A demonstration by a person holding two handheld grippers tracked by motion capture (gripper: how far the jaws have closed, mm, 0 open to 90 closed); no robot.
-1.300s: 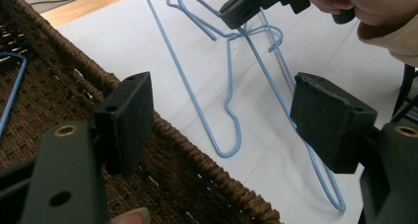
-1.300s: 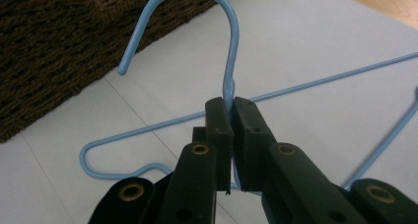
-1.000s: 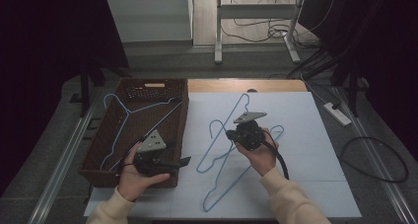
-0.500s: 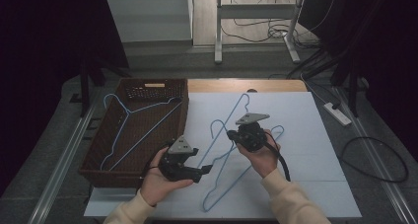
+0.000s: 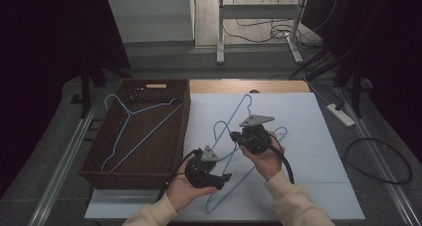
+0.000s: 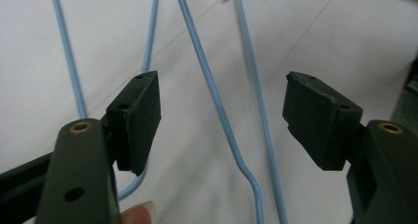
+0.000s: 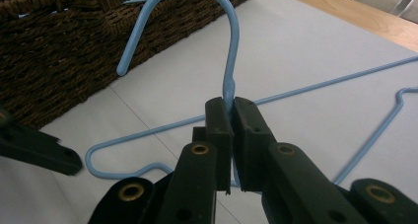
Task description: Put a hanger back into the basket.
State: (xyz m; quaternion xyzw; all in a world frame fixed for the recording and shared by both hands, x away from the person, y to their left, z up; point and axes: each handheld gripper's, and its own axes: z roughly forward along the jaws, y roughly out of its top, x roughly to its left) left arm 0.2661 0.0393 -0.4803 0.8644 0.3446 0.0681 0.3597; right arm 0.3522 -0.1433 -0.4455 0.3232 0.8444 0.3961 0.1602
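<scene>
Two blue wire hangers (image 5: 244,106) lie crossed on the white mat (image 5: 308,136). My right gripper (image 5: 234,135) is shut on the neck of one hanger, just under its hook (image 7: 229,17); the pads (image 7: 246,120) pinch the wire. My left gripper (image 5: 224,178) hovers low over the near part of the hangers. In the left gripper view its jaws (image 6: 222,110) stand open and have just been closing a little, with a blue wire (image 6: 212,86) between them, untouched. A third blue hanger (image 5: 137,131) lies in the brown wicker basket (image 5: 132,173) at the left.
The basket's woven wall (image 7: 59,51) stands close to the held hook. The bare wooden tabletop (image 5: 249,85) shows beyond the mat. A power strip (image 5: 341,115) and a looped cable (image 5: 378,161) lie on the floor to the right.
My left hand has moved right from the basket's front edge onto the mat and lower, over the hangers. The right hand has kept still with its hanger.
</scene>
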